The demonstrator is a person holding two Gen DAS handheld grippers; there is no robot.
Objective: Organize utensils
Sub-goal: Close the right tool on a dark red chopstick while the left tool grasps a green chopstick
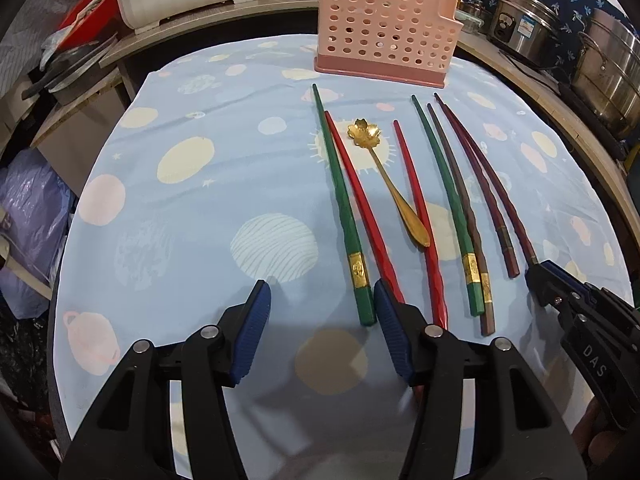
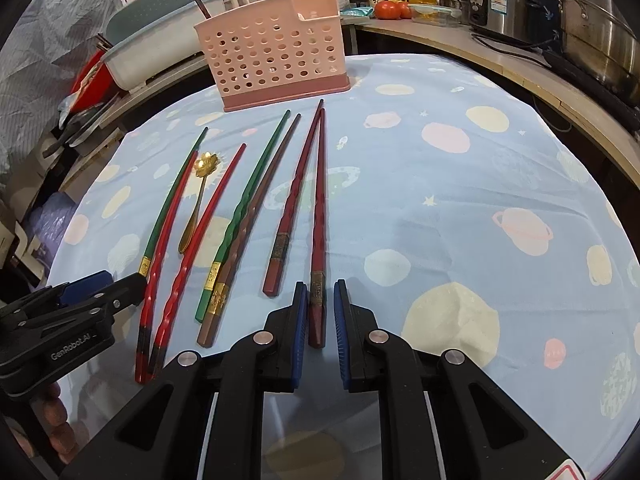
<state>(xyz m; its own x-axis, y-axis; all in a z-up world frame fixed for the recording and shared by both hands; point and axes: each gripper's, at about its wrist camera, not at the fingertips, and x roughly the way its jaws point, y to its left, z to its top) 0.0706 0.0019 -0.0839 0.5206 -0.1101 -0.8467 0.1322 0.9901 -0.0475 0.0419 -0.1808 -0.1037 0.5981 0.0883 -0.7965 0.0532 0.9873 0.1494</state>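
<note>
Tabletop (image 1: 180,208), blue planet-print cloth.

- Chopsticks, 7 pcs, lying side by side mid-tabletop, tips toward far edge: green chopstick (image 1: 340,204), red chopstick (image 1: 360,204), 2nd red, 2nd green, brown, 2 maroon.
- Gold spoon (image 1: 384,172), flower-shaped bowl, between the two red ones.
- Pink holder (image 1: 384,28), perforated, upright at far edge.
- Left hand-held gripper (image 1: 322,308): spread, nothing between pads; right pad sits over butt of a red chopstick, contact unclear.
- Right hand-held gripper (image 2: 322,300): pinching butt of outer maroon chopstick (image 2: 318,216). Left view shows only its tip at that chopstick's end.
- Right view only: tomatoes (image 2: 394,10) at back; fingers (image 2: 56,412) under left unit, cut off.
</note>
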